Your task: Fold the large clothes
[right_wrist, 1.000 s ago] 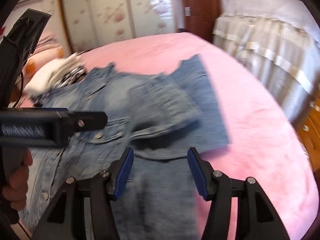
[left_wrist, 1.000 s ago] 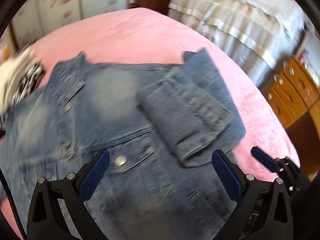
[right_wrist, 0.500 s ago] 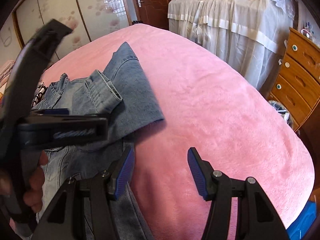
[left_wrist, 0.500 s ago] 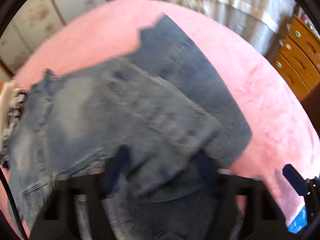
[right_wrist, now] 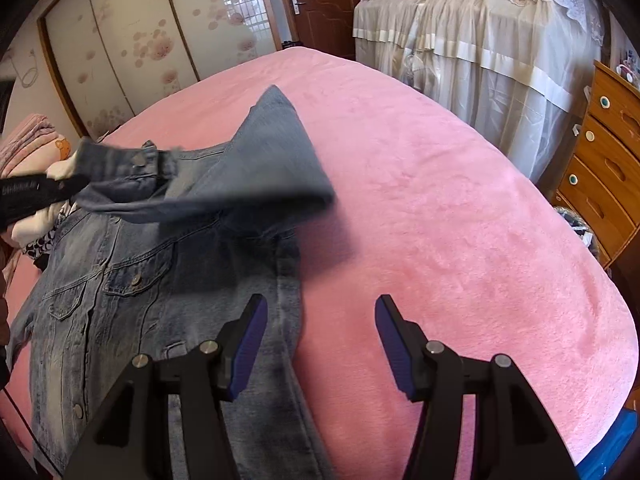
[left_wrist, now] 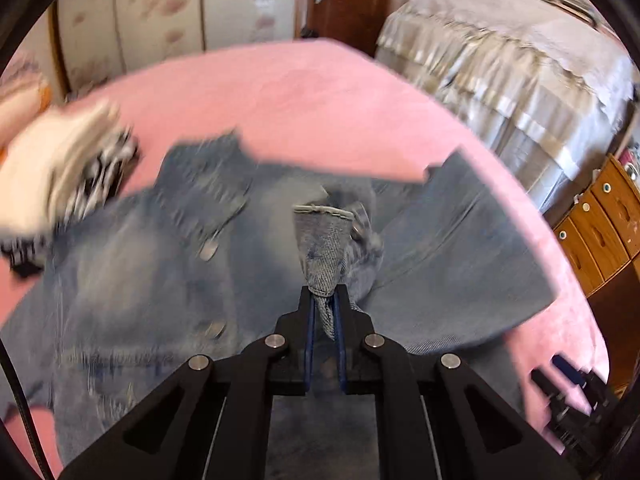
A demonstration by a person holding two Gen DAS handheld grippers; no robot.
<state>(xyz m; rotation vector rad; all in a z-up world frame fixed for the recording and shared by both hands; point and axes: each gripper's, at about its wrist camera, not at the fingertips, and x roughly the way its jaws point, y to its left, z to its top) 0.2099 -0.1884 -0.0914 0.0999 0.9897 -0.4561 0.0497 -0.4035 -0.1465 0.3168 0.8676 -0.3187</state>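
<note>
1. Your left gripper (left_wrist: 323, 308) is clamped tight on the cuff of the denim jacket's sleeve (right_wrist: 256, 168), lifting it above the jacket front.
2. Your right gripper (right_wrist: 320, 340) stands half open with nothing between its pads, over the jacket's side hem.
3. The denim jacket (right_wrist: 132, 280) lies button-side up on the pink bed (right_wrist: 460, 220), towards its left edge.

— What fills the middle of both views?
— A pink bedspread (right_wrist: 440, 208), plush and bare on its right half.

— And behind it?
— At upper left, sliding wardrobe doors (right_wrist: 132, 40) with a pink blossom print; a brown wooden door (right_wrist: 316, 4) at top centre; cream frilled drapery (right_wrist: 480, 40) at upper right.

— The edges?
— A wooden chest of drawers (right_wrist: 608, 152) at the right. At the left, a heap of white and patterned clothes (left_wrist: 60, 176), blurred.
</note>
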